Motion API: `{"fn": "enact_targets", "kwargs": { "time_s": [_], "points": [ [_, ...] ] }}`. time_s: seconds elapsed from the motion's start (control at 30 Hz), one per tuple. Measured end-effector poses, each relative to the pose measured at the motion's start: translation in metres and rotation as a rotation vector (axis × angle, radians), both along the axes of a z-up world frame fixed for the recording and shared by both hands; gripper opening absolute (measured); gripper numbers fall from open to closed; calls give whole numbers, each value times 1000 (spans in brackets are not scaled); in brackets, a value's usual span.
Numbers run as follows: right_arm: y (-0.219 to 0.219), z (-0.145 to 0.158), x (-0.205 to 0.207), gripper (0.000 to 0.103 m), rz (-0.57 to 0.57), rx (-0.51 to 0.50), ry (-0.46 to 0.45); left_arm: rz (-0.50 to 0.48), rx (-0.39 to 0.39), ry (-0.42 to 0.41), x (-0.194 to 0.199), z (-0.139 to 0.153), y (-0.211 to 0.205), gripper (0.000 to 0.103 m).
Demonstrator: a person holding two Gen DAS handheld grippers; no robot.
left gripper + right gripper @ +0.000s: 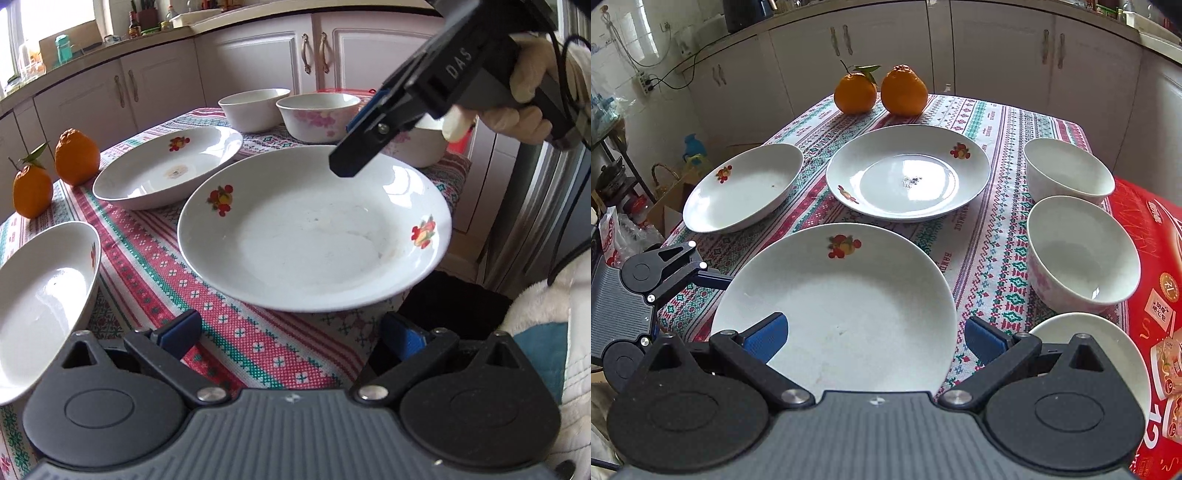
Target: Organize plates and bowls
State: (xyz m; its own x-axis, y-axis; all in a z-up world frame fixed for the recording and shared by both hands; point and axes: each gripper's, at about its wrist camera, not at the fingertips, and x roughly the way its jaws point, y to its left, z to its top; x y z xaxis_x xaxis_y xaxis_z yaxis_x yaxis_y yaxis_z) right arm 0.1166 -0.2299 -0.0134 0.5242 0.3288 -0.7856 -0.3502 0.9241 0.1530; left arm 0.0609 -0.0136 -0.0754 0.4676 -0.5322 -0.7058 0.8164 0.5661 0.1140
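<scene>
On the desk [993,236] lie 3 plates [908,173] and 3 bowls [1082,251]. Above the nearest plate [849,299], the right gripper [875,338] holds its fingers wide; the left gripper [291,334] is also wide, holding nothing.

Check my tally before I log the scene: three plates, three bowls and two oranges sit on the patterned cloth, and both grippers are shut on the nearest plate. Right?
Not quite. The counts hold, but neither gripper is shut. In the right wrist view the right gripper is open, its fingers spread over the nearest plate without clamping it. The left gripper is open too, in front of that plate.
</scene>
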Motion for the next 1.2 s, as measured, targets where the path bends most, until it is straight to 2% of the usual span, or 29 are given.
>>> {"fn": "enact_targets", "kwargs": {
  "time_s": [0.07, 0.17, 0.23, 0.37, 0.57, 0.73, 0.93, 1.0, 1.03, 1.2],
  "points": [
    [0, 0, 2, 103, 0, 2, 3, 6, 9, 5, -1, 1, -2, 102],
    [0, 1, 4, 103, 3, 6, 0, 9, -69, 87, 7, 7, 5, 102],
    [0, 1, 5, 103, 6, 9, 3, 10, -80, 106, 10, 9, 7, 102],
    [-1, -5, 11, 103, 11, 6, 32, 3, -73, 92, 9, 8, 4, 102],
    [-2, -10, 23, 103, 45, 12, 82, -9, -113, 90, 9, 12, 2, 102],
    [-3, -13, 35, 103, 77, 14, 117, -14, -115, 100, 11, 10, 0, 100],
    [-2, -17, 48, 98, 114, -7, 156, -18, -123, 105, 10, 12, 0, 100],
    [-1, -17, 51, 89, 129, -11, 167, -24, -123, 103, 9, 13, 0, 100],
    [-1, -17, 53, 87, 135, -11, 177, -26, -122, 102, 9, 13, -1, 100],
    [5, -19, 59, 87, 184, -52, 214, -25, -125, 109, 10, 13, -1, 100]
  ]
}}
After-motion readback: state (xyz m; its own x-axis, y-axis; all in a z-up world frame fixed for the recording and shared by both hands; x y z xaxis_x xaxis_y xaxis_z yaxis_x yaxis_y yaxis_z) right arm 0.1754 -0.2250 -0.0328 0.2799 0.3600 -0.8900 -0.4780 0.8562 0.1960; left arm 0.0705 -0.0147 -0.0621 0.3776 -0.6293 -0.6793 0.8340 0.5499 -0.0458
